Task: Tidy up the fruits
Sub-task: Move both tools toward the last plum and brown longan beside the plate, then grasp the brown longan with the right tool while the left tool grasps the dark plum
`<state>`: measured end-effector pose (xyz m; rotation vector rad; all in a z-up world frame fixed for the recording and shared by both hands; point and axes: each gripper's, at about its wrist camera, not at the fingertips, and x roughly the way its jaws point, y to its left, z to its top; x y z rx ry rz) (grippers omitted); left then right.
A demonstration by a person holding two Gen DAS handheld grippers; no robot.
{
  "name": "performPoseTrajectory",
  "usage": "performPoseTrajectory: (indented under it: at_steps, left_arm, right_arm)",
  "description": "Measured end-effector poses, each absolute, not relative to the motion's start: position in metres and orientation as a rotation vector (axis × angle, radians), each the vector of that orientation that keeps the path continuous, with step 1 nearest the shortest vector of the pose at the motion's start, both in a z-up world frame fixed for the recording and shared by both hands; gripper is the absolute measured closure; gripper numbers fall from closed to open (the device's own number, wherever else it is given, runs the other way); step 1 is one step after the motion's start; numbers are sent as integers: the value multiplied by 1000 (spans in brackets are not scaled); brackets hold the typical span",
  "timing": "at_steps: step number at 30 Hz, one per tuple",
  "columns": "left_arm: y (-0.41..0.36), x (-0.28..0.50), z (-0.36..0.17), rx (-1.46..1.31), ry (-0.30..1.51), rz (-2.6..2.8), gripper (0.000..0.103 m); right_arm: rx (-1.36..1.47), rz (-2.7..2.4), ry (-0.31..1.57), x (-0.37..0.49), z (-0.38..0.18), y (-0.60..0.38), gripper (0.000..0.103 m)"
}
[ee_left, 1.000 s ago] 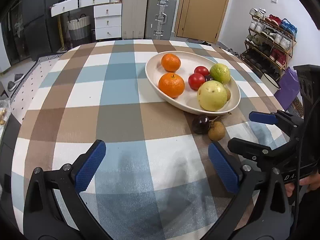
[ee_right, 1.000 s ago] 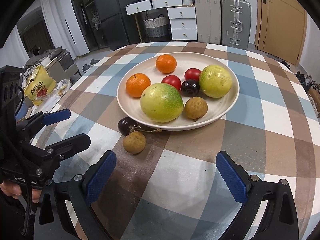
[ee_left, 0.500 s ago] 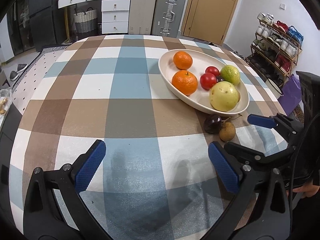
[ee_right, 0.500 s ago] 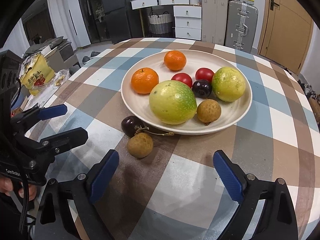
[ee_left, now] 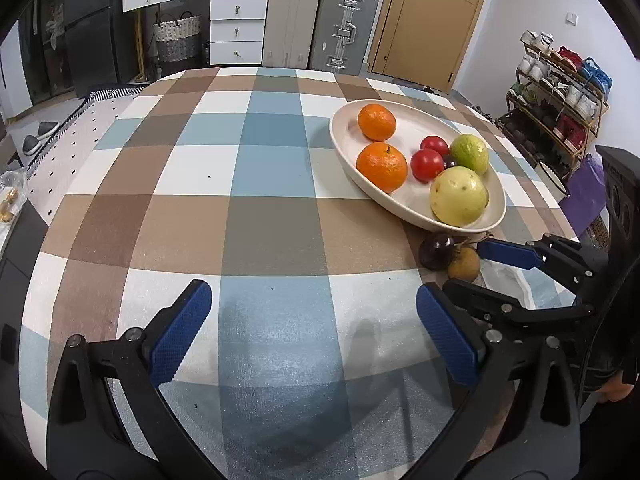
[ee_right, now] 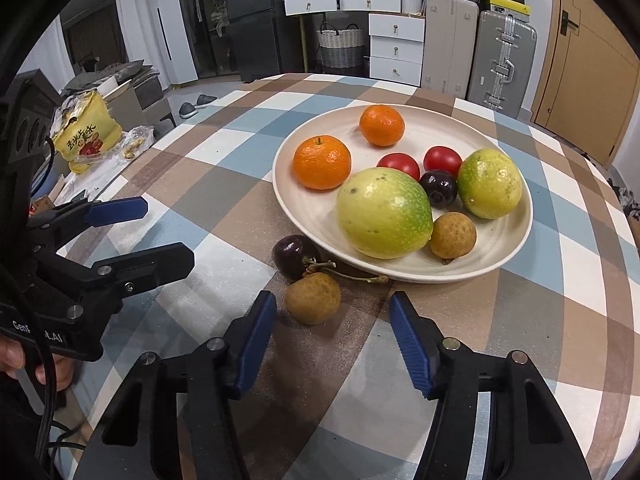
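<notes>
The desk (ee_right: 224,152) is carrying a checked cloth w/ a cream plate (ee_right: 516,248) toward its far right.

Plate contents:
- 2 oranges: one (ee_right: 322,162) at the near left, one (ee_right: 382,125) behind it.
- 2 tomatoes (ee_right: 400,165) sitting side by side mid-plate.
- A dark plum (ee_right: 439,188) lying just in front of the tomatoes, touching both guavas.
- A large guava (ee_right: 384,218) at the front; a smaller guava (ee_right: 489,183) to the right.
- A brown longan (ee_right: 453,235) resting against the large guava, near the front rim.

Off the plate, on the cloth just beside the front rim:
- A 2nd plum (ee_right: 295,256).
- A 2nd longan (ee_right: 313,298), touching that plum, w/ a thin stem (ee_right: 352,276) lying across toward the rim.

Right claw (ee_right: 332,332): jaws have just been closing and are now standing part open. The loose longan is sitting just ahead of and between the fingertips, nearer the left pad; the pads are not pressing on it. In the left wrist view one blue finger is reaching in beside this fruit.

Left claw (ee_left: 312,328): jaws are standing wide open over bare cloth, well left of the plate, gripping nothing. A hand (ee_right: 24,364) is holding its handle at the left edge of the right wrist view.
</notes>
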<state>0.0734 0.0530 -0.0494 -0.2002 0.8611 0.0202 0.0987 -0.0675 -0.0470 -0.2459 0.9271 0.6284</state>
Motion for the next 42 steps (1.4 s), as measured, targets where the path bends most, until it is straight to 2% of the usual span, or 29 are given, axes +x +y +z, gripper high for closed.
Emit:
performPoseTrajectory:
  at_steps: [2, 8, 27, 29, 34, 39, 41, 42]
  left_arm:
    - [52, 73, -50, -197, 863, 24, 1]
    - [48, 73, -50, -190, 869, 21, 1]
    - [6, 95, -50, -124, 887, -45, 1]
    - [0, 101, -51, -118, 888, -53, 4]
    - [-13, 114, -56, -135, 902, -111, 30]
    - [-25, 119, -58, -91, 902, -133, 38]
    - [-29, 121, -57, -85, 898, -141, 46]
    - [-30, 121, -57, -85, 896, -149, 55]
  right_arm:
    - [-259, 625, 919, 98, -47, -67, 54]
    - [-220, 689, 913, 94, -44, -70, 77]
    - [-102, 647, 838, 80, -20, -120, 77]
    - [-87, 625, 838, 82, -19, -129, 77]
    - [-55, 584, 835, 85, -17, -147, 77]
    - [-38, 561, 837, 85, -16, -158, 77]
    - [-37, 555, 838, 86, -16, -159, 77]
    - [-37, 553, 837, 86, -16, -159, 77]
